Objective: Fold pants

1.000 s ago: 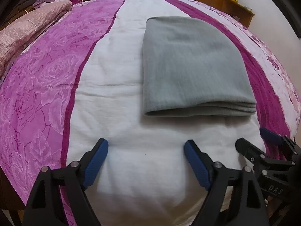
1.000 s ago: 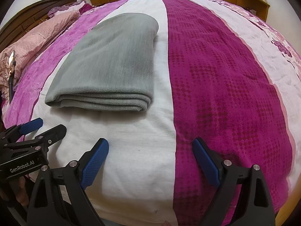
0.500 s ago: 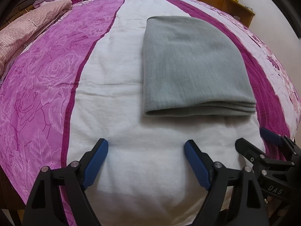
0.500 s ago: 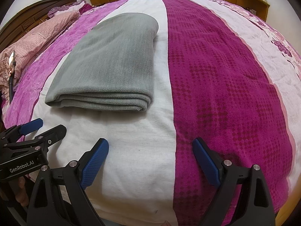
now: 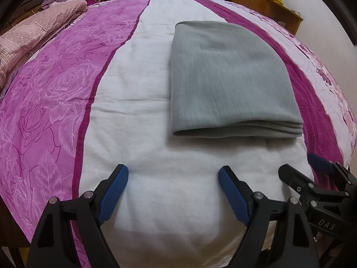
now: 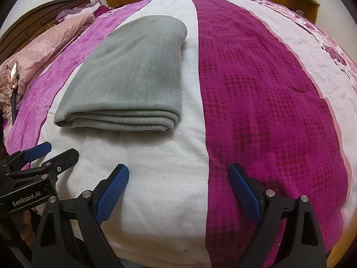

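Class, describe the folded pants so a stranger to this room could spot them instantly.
Start at the bed; follow its white middle stripe. On it lie the pants, a flat grey stack of folded layers, the only plain, unpatterned item.

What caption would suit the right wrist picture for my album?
Folded gray pants lie on the bed's white stripe, beyond the open right gripper; the open left gripper waits alongside.
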Action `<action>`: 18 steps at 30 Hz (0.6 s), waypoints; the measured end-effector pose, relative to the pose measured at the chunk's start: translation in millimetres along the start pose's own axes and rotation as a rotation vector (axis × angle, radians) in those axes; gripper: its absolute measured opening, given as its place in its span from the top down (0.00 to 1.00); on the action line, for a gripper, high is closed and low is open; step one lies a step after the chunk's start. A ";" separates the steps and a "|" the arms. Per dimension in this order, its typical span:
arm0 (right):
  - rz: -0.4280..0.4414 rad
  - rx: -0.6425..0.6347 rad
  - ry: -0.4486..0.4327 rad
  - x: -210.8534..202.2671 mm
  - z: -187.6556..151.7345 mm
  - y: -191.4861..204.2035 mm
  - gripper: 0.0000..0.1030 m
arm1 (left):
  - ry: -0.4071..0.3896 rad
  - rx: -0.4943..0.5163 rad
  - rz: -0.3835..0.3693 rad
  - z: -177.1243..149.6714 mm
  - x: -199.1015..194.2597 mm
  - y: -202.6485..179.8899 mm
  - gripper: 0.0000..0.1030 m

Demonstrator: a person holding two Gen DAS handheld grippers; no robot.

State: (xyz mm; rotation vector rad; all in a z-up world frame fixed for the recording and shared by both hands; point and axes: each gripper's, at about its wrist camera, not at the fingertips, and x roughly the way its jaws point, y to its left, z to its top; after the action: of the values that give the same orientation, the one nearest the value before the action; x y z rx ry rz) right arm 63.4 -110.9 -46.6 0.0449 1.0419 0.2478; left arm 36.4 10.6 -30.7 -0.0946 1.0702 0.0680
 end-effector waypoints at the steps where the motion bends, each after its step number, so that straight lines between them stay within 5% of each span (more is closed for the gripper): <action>1: 0.001 0.000 0.000 0.0 0.1 0.0 0.15 | 0.000 0.001 0.000 0.2 0.1 0.1 0.16; 18: 0.008 -0.004 0.001 1.0 -0.9 2.0 0.11 | -0.001 0.009 0.011 -0.6 -1.2 -2.7 0.16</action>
State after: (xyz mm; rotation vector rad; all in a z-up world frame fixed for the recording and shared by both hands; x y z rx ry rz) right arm 62.8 -108.8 -47.6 0.0457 1.0425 0.2568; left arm 35.6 7.8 -29.8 -0.0803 1.0700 0.0734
